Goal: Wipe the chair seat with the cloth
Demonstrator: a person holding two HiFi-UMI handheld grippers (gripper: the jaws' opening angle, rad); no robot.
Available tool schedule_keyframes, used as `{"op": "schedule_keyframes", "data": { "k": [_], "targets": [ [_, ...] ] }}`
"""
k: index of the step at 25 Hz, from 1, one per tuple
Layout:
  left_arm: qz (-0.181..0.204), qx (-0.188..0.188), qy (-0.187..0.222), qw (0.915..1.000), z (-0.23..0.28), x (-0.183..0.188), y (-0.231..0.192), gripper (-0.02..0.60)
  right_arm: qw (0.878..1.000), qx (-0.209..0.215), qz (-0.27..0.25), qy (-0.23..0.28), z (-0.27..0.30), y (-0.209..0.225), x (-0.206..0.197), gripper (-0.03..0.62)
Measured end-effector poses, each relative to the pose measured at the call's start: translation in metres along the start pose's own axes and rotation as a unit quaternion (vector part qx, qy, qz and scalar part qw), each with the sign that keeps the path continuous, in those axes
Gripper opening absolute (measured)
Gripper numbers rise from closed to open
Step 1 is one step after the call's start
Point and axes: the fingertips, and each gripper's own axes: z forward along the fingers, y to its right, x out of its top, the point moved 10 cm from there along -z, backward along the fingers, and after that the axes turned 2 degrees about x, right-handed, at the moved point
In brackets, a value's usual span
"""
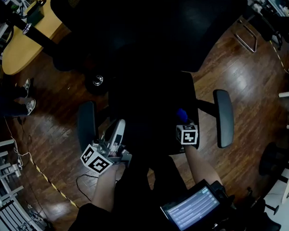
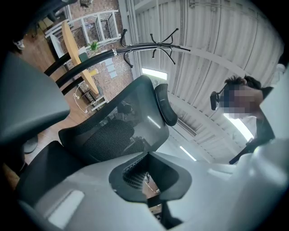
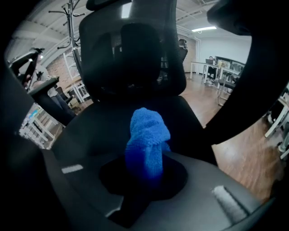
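The wooden floor (image 1: pixel 240 78) spreads under everything, and a rounded yellow desk (image 1: pixel 21 47) sits at its far left edge. In front of you stands the black office chair (image 1: pixel 138 22) with its mesh back. Its seat (image 1: pixel 149 108) lies dark between the two armrests (image 1: pixel 223 118). Your right tongs (image 1: pixel 182 120) hang over the seat's front right part, clamped on the blue cloth (image 3: pixel 146 140). The cloth stands out of them in a bunched roll that points toward the chair back, and no view shows whether it touches the seat. Your left tongs (image 1: pixel 116 130) sit beside the left armrest, tilted upward, drawn narrow with only a slit between them and nothing held.
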Motion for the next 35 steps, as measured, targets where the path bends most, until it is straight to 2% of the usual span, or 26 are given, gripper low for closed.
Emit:
{"op": "schedule_keyframes", "data": {
  "k": [4, 7, 12, 16, 19, 24, 30, 35],
  "targets": [
    [0.001, 0.006, 0.006, 1.0000, -0.006, -0.001, -0.002, -0.009, 0.996, 0.082, 0.016, -0.010, 0.016, -0.057, -0.003, 0.044],
    [0.005, 0.015, 0.005, 0.9999, -0.009, -0.001, -0.003, -0.009, 0.989, 0.145, 0.003, -0.027, 0.029, -0.120, -0.007, 0.044],
    [0.014, 0.012, 0.008, 0.9998, -0.013, 0.005, 0.004, -0.009, 0.965, 0.252, -0.029, -0.067, 0.043, -0.221, -0.020, 0.044],
    [0.012, 0.017, 0.016, 0.9996, -0.021, 0.011, 0.001, -0.009, 0.949, 0.298, -0.059, -0.080, 0.047, -0.272, -0.024, 0.044],
    [0.010, 0.018, 0.019, 0.9996, -0.025, 0.014, -0.002, -0.009, 0.949, 0.292, -0.093, -0.076, 0.051, -0.276, -0.031, 0.044],
    [0.006, 0.013, 0.018, 0.9997, -0.025, 0.012, -0.005, -0.009, 0.957, 0.269, -0.074, -0.076, 0.052, -0.255, -0.034, 0.044],
    [0.002, -0.001, 0.010, 0.9999, -0.015, 0.010, -0.008, -0.009, 0.982, 0.168, -0.041, -0.076, 0.037, -0.166, -0.042, 0.044],
    [-0.002, -0.003, 0.002, 1.0000, -0.007, 0.005, -0.010, -0.009, 0.993, 0.085, -0.021, -0.076, -0.001, -0.082, -0.051, 0.044]
  ]
}}
